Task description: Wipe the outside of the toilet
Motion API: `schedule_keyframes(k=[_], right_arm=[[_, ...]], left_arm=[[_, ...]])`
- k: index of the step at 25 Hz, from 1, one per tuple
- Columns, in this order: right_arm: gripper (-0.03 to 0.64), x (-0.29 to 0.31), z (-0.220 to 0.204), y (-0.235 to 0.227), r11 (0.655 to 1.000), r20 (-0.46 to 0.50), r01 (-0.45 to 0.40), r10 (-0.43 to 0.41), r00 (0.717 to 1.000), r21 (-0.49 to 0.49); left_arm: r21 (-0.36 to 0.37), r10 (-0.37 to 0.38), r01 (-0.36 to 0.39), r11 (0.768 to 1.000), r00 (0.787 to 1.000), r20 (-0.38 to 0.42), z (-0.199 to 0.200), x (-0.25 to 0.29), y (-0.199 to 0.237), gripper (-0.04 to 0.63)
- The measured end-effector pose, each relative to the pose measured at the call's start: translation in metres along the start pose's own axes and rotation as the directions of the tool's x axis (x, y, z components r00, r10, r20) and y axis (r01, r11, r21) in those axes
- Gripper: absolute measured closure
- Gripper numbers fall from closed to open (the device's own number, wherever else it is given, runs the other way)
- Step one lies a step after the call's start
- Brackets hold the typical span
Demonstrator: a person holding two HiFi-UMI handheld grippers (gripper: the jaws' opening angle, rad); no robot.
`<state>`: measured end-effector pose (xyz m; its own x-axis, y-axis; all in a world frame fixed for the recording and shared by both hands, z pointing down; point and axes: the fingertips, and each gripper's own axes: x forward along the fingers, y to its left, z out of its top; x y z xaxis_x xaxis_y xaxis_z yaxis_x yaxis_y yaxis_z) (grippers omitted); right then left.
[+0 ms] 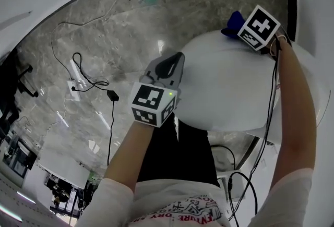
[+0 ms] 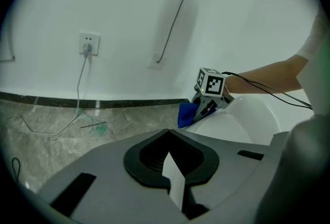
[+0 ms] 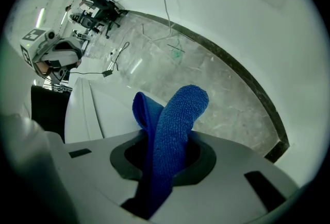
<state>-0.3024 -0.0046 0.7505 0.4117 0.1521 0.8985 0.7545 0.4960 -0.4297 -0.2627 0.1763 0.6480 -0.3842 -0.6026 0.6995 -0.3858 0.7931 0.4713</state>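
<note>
Right gripper (image 3: 166, 133) clamps blue cloth (image 3: 180, 109) at toilet (image 1: 229, 85) edge

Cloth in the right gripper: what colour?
Solid blue terry cloth; the right gripper view shows it best.

The toilet (image 1: 229, 80) is plain white. The cloth (image 3: 172, 130) is deep blue with a fine looped texture. The left hand-held gripper (image 1: 171, 64) and the right hand-held gripper (image 3: 164, 158) are both grey with black lining round the jaws. Each one's cube (image 1: 153, 103) is patterned in black-and-white squares. The floor (image 1: 104, 38) is grey stone, mottled with pale veins. The wall (image 2: 129, 12) and socket (image 2: 88, 44) are white, and the skirting (image 2: 77, 99) is a black band. One cable (image 1: 112, 121) is black. The person's shirt (image 1: 172, 210) is white with reddish and dark lettering, and the trousers (image 1: 177, 158) are black.
</note>
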Motion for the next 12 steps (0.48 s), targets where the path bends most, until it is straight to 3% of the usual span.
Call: schedule_keyframes(k=[6,12], right_arm=[[0.545,0.017,0.050,0.044,0.995,-0.012,-0.083,0.083,0.997,-0.048],[0.545,0.032,0.089,0.086,0.981,-0.038,-0.113,0.108,0.993,-0.155]], left_arm=[[-0.116,0.100,-0.099,0.988,0.995,0.007,-0.039,-0.045,0.044,0.589],[-0.191,0.130,-0.125,0.974,0.991,0.015,-0.078,-0.074,0.057,0.589]])
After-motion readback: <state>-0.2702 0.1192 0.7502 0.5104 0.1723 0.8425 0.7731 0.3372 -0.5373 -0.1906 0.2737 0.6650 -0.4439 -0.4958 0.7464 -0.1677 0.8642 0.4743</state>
